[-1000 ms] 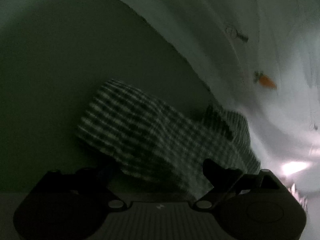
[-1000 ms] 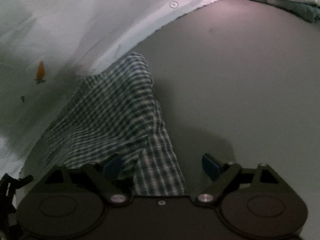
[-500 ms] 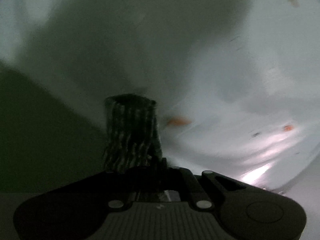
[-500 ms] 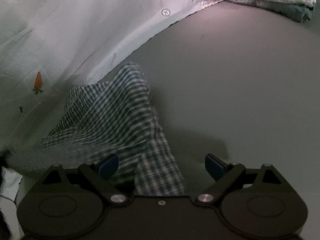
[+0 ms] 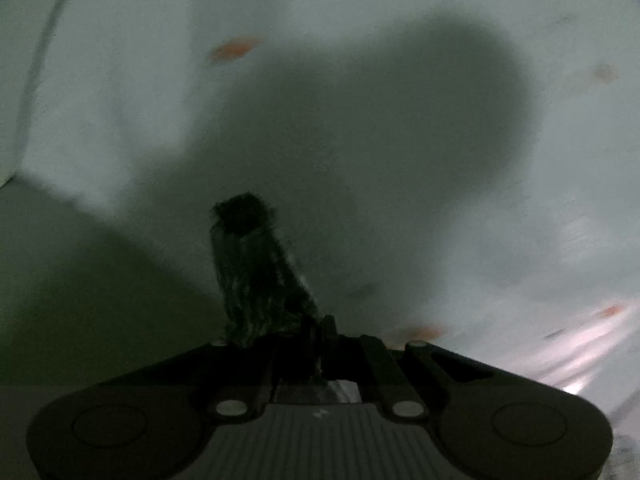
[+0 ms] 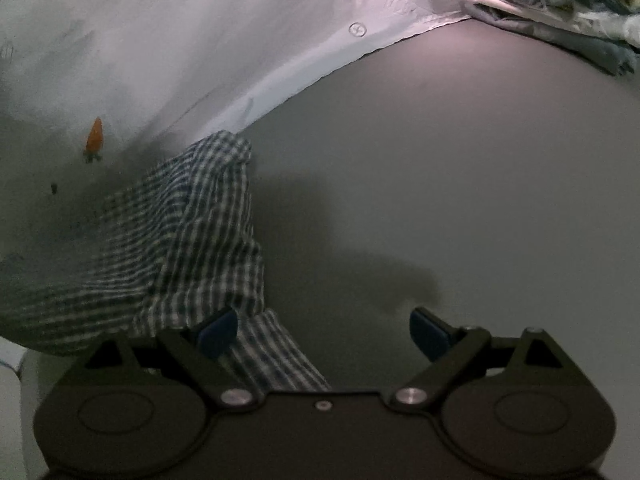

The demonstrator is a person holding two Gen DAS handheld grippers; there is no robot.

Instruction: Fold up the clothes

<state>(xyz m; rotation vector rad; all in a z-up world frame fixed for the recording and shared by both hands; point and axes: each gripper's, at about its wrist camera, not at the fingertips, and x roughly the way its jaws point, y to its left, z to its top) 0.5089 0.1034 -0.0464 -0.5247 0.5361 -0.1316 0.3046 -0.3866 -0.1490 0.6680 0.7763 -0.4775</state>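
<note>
A dark-and-white checked garment (image 6: pixel 188 232) lies partly lifted over the grey table (image 6: pixel 460 160) and a white carrot-print cloth (image 6: pixel 168 48). In the left wrist view my left gripper (image 5: pixel 319 326) is shut on a bunched fold of the checked garment (image 5: pixel 256 276), which sticks up ahead of the jaws above the white cloth (image 5: pixel 120 80). My right gripper (image 6: pixel 324 330) is open low over the table. Its left blue pad (image 6: pixel 218 330) is at the garment's lower edge, and the right one (image 6: pixel 426 330) is over bare table. Nothing is pinched between them.
A pile of folded clothes (image 6: pixel 560 4) sits at the far right of the table. The white cloth's hem with printed round marks (image 6: pixel 357 29) runs diagonally across the table. Bare grey table (image 6: pixel 500 220) stretches right of the garment.
My left gripper went from open over the checked garment to shut on it, then rose with the fold. In the right wrist view the garment's left side is pulled up and away.
</note>
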